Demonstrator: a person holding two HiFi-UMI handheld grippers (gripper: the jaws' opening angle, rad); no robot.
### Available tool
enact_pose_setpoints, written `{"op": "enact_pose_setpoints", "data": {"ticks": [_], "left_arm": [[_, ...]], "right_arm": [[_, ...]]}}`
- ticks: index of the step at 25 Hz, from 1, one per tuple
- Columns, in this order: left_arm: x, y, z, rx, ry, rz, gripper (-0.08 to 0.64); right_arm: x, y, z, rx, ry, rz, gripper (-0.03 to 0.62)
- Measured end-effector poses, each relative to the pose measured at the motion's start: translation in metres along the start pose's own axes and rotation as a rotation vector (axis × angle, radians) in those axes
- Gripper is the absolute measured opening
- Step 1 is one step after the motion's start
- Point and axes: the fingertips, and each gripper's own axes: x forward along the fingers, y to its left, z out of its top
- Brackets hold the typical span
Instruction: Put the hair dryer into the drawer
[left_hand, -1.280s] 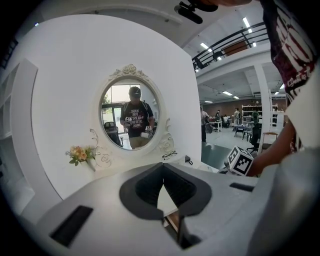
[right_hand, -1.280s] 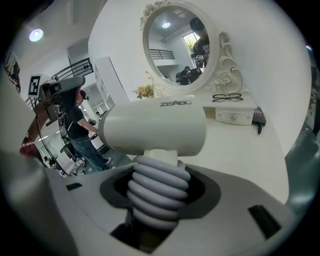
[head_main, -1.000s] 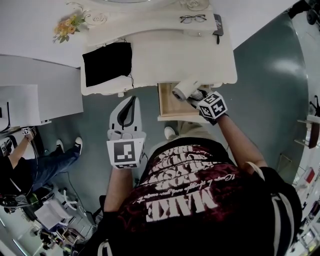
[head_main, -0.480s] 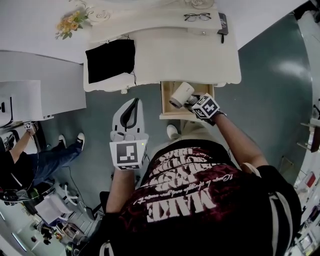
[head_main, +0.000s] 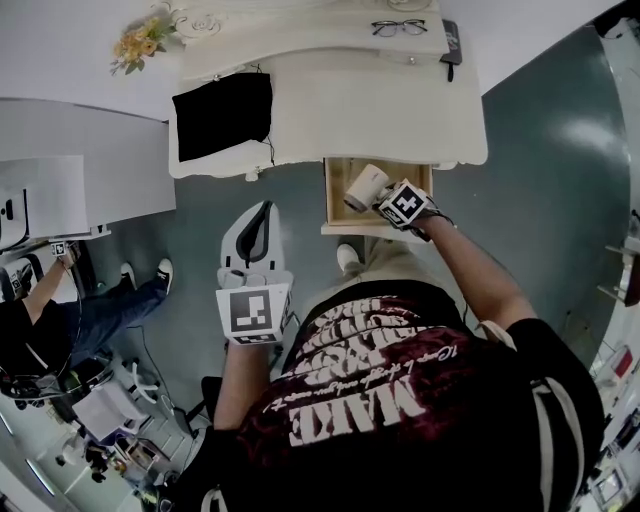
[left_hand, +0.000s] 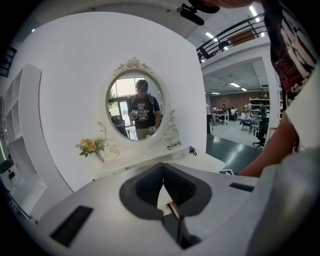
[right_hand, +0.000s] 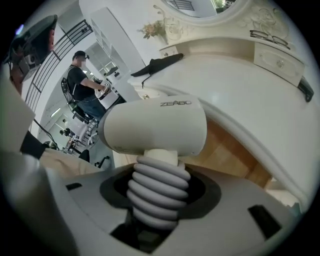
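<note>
While the right gripper (head_main: 383, 203) clamps the ribbed grey handle of the hair dryer (head_main: 365, 187), its cream body hangs over the open wooden drawer (head_main: 333, 203), just above the middle of the head view. Lower left of it, the left gripper (head_main: 258, 225) has its jaws together on nothing.

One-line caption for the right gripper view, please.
Right hand-held gripper clamps the cream plastic hair dryer by its ribbed grey handle above the open wooden drawer.

"ZEABO" on hair dryer (right_hand: 155, 127) barrel, "MAKE" upside down on shirt (head_main: 400, 420)
</note>
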Motion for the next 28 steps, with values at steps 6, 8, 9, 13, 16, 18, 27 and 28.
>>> {"op": "enact_pose_setpoints", "data": {"ticks": [6,8,9,13,16,18,27,28], "left_arm": [[-0.003,0.0,-0.008,-0.002,0.022,0.006,0.005],[-0.003,0.001,-0.01,-0.002,0.03,0.007,0.005],[-0.003,0.001,-0.01,-0.002,0.031,0.006,0.005],[-0.003,-0.001,-0.013,-0.002,0.043,0.004,0.005],[-0.003,0.0,-0.018,-0.001,0.059,0.01,0.005],[-0.005,0.001,-0.022,-0.002,0.067,0.015,0.005],[-0.022,0.006,-0.025,0.006,0.079,0.042,0.005],[-0.024,0.007,-0.025,0.008,0.078,0.043,0.005]], "right_arm": [[0.018,-0.017,-0.01,0.009,0.042,-0.054,0.213],[0.023,-0.024,-0.014,0.028,0.058,-0.076,0.213],[0.025,-0.028,-0.017,0.04,0.072,-0.086,0.213],[0.036,-0.042,-0.035,0.067,0.153,-0.118,0.213],[0.041,-0.054,-0.041,0.065,0.186,-0.155,0.215],[0.045,-0.06,-0.044,0.083,0.197,-0.171,0.215],[0.056,-0.081,-0.055,0.199,0.229,-0.237,0.224],[0.055,-0.081,-0.056,0.2,0.221,-0.244,0.226]]}}
